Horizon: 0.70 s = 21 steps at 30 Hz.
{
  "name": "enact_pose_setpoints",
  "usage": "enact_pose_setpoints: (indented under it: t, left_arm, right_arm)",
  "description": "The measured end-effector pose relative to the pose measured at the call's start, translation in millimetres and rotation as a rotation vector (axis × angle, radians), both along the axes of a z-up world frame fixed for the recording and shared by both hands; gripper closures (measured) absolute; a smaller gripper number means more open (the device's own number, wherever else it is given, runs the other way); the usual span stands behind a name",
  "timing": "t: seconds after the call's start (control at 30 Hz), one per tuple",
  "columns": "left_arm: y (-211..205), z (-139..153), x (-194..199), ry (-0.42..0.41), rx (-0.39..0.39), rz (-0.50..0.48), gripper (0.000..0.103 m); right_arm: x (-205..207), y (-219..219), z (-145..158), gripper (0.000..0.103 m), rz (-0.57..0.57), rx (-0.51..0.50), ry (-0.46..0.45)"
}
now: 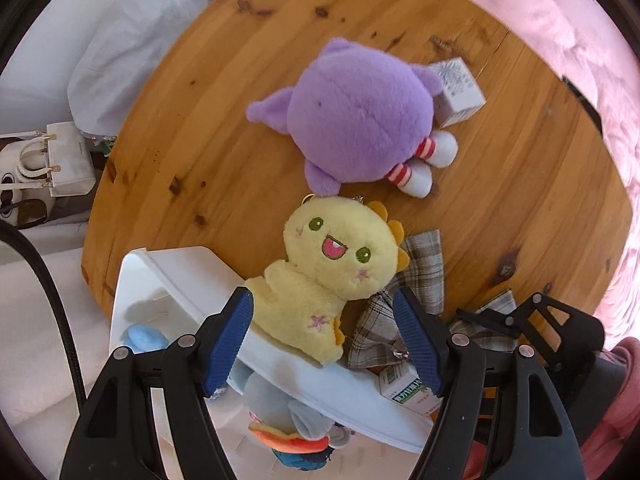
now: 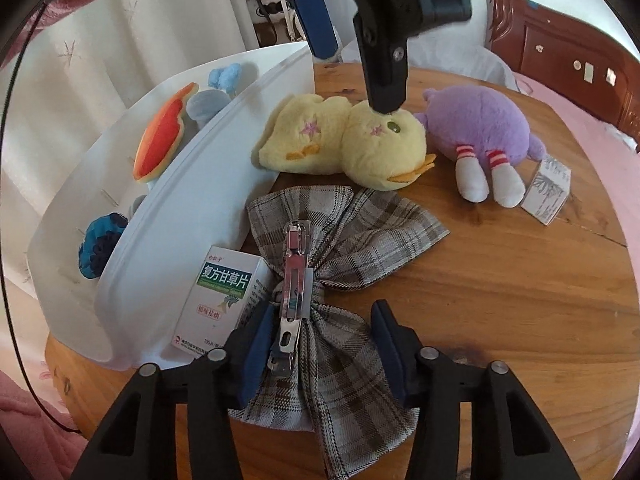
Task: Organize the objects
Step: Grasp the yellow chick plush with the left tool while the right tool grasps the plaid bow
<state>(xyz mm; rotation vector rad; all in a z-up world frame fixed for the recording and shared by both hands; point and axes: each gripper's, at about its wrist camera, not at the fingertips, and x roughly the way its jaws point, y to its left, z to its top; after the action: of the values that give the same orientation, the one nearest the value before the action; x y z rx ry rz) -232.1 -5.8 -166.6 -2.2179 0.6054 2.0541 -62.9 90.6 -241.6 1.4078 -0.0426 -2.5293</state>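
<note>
A yellow plush dinosaur (image 1: 320,272) lies on the round wooden table (image 1: 180,128), leaning on the rim of a white bin (image 1: 280,360). My left gripper (image 1: 324,332) is open, its fingers either side of the plush's body; it shows from the right wrist view (image 2: 352,60) above the plush (image 2: 344,148). A plaid bow hair clip (image 2: 340,264) lies in front of the bin (image 2: 192,208). My right gripper (image 2: 320,356) is open, its fingers straddling the bow's lower half. A purple plush (image 1: 360,116) lies further out.
The bin holds a blue and rainbow plush (image 1: 288,428). A white medicine box (image 2: 220,296) stands against the bin beside the bow. A small white box (image 2: 548,188) sits by the purple plush (image 2: 480,132). A pink bed (image 1: 560,20) and a white handbag (image 1: 60,160) surround the table.
</note>
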Motion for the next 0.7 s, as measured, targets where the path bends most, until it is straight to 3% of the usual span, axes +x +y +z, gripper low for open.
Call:
enact_pose_setpoints:
  t: [0.27, 0.53, 0.6, 0.7]
  left_arm:
    - [3.7, -24.3, -6.0, -0.071, -0.04, 0.026, 0.027]
    - [10.2, -35.4, -14.3, -0.088, -0.054, 0.055, 0.025]
    - [12.1, -38.0, -15.7, -0.092, -0.061, 0.06, 0.023]
    - [13.0, -42.5, -17.7, -0.112, -0.062, 0.083, 0.023]
  right_arm:
    - [1.1, 3.7, -4.6, 0.058, 0.034, -0.026, -0.004]
    - [1.8, -1.0, -7.0, 0.062, 0.079, 0.0, 0.005]
    - [2.1, -3.0, -7.4, 0.071, 0.098, 0.007, 0.003]
    - [3.2, -4.4, -7.6, 0.075, 0.12, 0.015, 0.001]
